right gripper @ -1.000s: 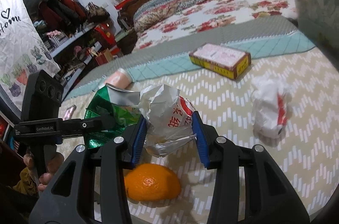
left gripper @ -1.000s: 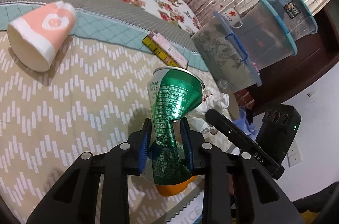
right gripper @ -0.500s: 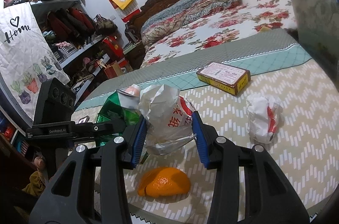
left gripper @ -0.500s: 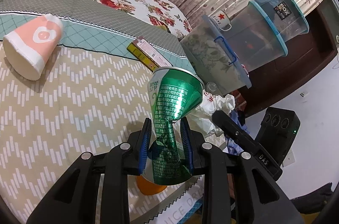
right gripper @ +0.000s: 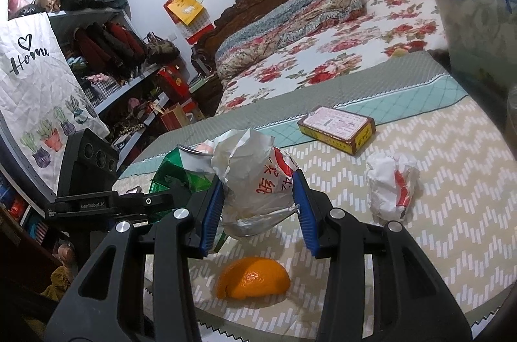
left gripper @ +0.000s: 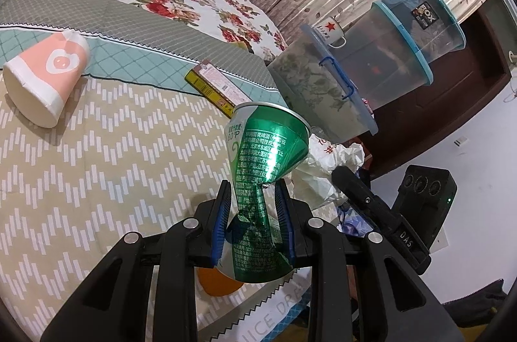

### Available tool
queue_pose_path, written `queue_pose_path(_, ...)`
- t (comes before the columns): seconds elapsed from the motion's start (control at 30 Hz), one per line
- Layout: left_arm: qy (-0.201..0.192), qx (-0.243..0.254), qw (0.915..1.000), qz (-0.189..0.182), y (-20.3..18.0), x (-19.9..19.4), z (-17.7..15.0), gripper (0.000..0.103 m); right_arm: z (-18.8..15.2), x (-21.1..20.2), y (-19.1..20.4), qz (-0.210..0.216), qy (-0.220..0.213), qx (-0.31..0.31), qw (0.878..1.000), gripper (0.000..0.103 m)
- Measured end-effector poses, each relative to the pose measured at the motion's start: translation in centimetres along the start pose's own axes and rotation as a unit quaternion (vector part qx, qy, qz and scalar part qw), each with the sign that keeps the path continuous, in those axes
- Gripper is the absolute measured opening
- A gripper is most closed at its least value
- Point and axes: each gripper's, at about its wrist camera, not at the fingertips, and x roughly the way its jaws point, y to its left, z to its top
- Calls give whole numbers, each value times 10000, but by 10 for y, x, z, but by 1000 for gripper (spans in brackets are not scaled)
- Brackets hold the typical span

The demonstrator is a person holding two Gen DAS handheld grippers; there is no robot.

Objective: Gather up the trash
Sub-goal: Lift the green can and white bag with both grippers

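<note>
Two grips: the left gripper (left gripper: 253, 214) clamps a crushed green can (left gripper: 263, 180), the right gripper (right gripper: 258, 209) a crumpled wrapper (right gripper: 255, 180), above the bed (left gripper: 80, 174).

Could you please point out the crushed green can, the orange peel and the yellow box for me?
crushed green can (left gripper: 258, 177), left wrist view, on its pinched waist.
orange peel (right gripper: 253, 282), right wrist view, on its domed outer skin.
yellow box (right gripper: 336, 128), right wrist view, on its printed top face.
</note>
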Motion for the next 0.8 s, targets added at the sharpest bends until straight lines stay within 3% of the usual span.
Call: queue_pose_path(0.8,-12,68,10000,-55,-12,1,5,26,13,-34,-11,-77,-442,145,9989,45)
